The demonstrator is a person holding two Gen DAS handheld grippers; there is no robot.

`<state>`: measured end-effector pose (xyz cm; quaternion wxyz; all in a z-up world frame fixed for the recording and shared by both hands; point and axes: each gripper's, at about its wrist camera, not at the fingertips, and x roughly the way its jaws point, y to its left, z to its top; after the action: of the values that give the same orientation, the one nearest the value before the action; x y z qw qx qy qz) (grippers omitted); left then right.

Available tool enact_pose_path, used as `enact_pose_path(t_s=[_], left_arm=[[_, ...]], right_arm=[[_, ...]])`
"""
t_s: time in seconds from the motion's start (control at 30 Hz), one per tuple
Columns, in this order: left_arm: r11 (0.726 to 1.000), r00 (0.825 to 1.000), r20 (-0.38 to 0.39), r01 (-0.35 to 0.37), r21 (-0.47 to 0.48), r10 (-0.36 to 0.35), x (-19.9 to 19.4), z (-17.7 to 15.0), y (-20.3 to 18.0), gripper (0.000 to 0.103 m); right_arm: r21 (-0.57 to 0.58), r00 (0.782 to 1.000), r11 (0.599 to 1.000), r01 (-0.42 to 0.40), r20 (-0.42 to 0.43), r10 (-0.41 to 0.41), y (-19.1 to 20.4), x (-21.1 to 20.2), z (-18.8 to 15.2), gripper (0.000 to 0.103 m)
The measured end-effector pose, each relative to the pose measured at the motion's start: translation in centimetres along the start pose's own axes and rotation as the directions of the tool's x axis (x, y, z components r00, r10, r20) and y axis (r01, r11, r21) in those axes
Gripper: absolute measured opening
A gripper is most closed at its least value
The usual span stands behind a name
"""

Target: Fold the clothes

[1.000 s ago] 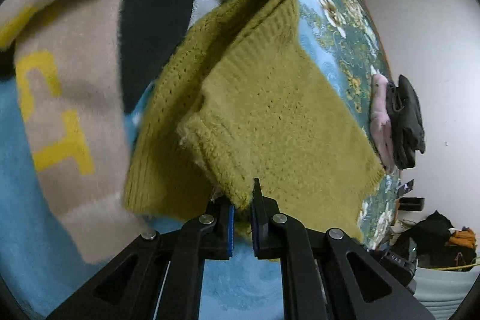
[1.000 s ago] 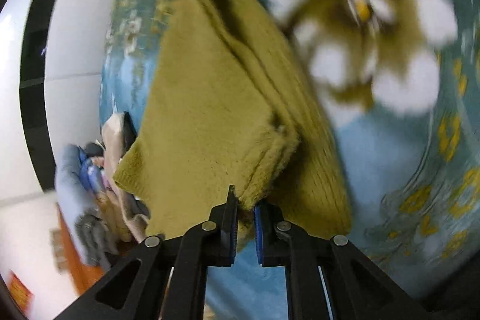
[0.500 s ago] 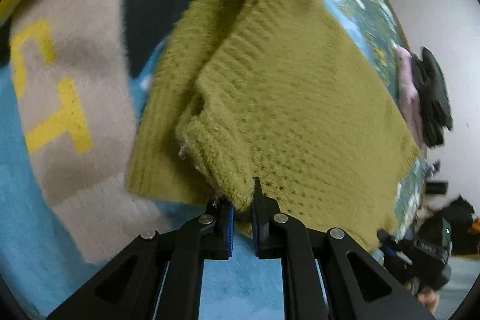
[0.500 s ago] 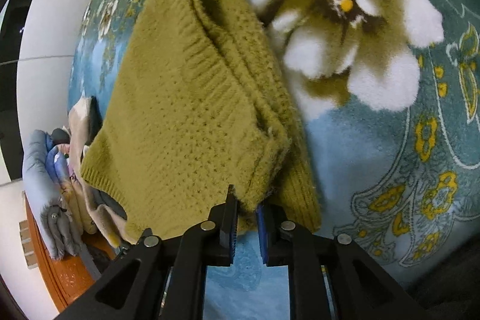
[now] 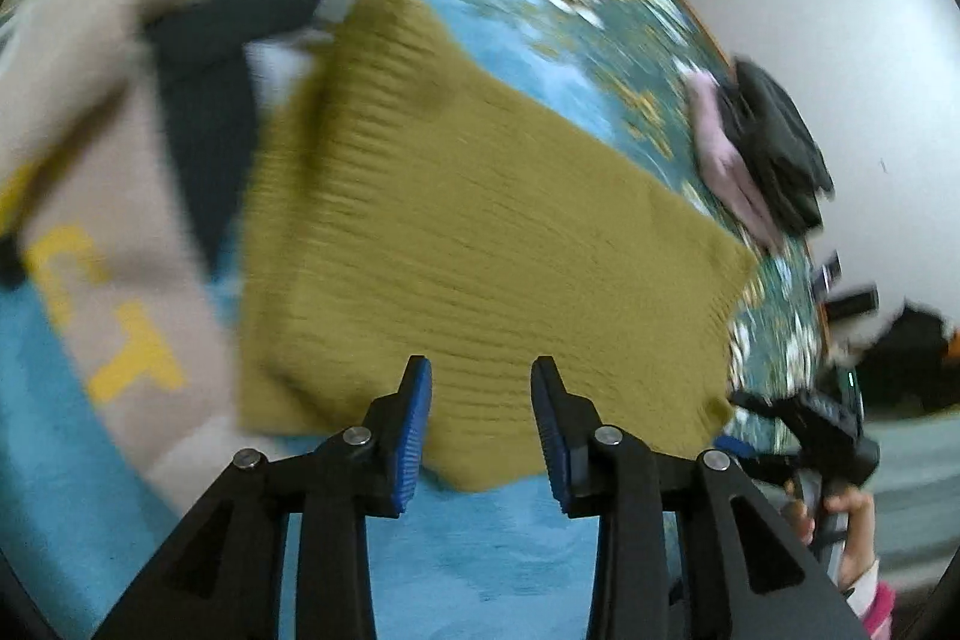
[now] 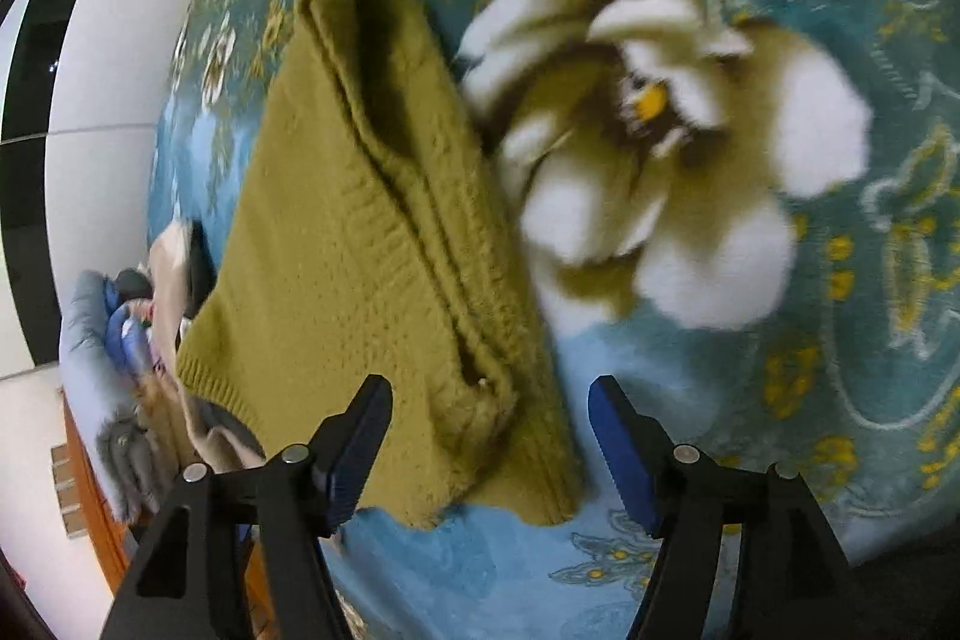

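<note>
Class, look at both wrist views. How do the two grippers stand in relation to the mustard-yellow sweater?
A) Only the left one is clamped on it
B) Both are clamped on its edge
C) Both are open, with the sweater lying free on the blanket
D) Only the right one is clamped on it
C: the left gripper and the right gripper both show wide-apart jaws, and the mustard-yellow sweater lies flat on the floral blanket, unpinched.

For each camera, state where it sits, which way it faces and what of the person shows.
Left wrist: on the left gripper, looking along its open fingers at the folded olive sweater; the person's other hand shows.
Right wrist: on the right gripper, open, facing the sweater's folded edge on the floral blanket.
Shared: sweater, blanket.
</note>
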<state>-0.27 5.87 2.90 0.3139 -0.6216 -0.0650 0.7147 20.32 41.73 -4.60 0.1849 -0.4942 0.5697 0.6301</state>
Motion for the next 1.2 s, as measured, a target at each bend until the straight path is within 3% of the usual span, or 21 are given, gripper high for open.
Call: enact_pose_path(t_s=[0.23,0.3,0.33,0.47,0.67,0.77,0.9,1.0,1.1,1.2], left_arm=[[0.989,0.995,-0.1,0.026,0.146,-0.011,5.1,-1.5,-4.9,0.035],[0.988,0.993,-0.12,0.021,0.154,-0.002,5.9,-2.0,-5.1,0.035],[0.988,0.992,-0.13,0.016,0.151,0.004,6.2,-2.1,-5.1,0.035],[0.989,0.988,-0.151,-0.009,0.15,0.032,7.2,-2.4,-4.9,0.035],[0.985,0.983,-0.173,-0.034,0.169,0.064,9.6,-2.0,-7.6,0.035],[0.981,0.979,-0.187,-0.047,0.187,0.083,11.2,-1.7,-9.8,0.035],[0.971,0.97,-0.218,-0.052,0.234,0.105,12.6,-2.3,-12.4,0.035],[0.964,0.966,-0.242,-0.029,0.263,0.095,13.6,-3.1,-14.4,0.035],[0.953,0.961,-0.255,-0.029,0.302,0.11,14.4,-3.4,-15.9,0.035],[0.962,0.962,-0.26,-0.016,0.272,0.089,13.9,-2.7,-15.5,0.035]], right_arm=[[0.014,1.0,1.0,0.007,0.01,-0.007,-0.3,0.9,0.7,0.068],[-0.002,1.0,1.0,0.017,0.004,-0.017,0.0,1.1,0.8,0.054],[-0.013,1.0,1.0,0.016,-0.004,-0.016,0.2,1.2,0.8,0.04],[-0.027,1.0,1.0,-0.015,-0.022,0.014,0.4,1.2,0.7,0.025],[-0.023,0.991,0.993,-0.12,0.05,0.121,0.0,-1.4,0.6,0.019],[0.09,0.972,0.971,-0.22,0.106,0.21,-1.9,-2.5,0.8,0.018],[0.134,0.957,0.954,-0.267,0.155,0.246,-3.1,-4.3,0.6,0.017],[0.1,0.952,0.961,-0.257,0.198,0.234,-3.4,-6.8,0.8,0.017],[0.077,0.96,0.975,-0.207,0.206,0.187,-2.8,-7.3,0.9,0.017],[0.057,0.971,0.986,-0.158,0.19,0.144,-1.9,-6.9,0.9,0.017]])
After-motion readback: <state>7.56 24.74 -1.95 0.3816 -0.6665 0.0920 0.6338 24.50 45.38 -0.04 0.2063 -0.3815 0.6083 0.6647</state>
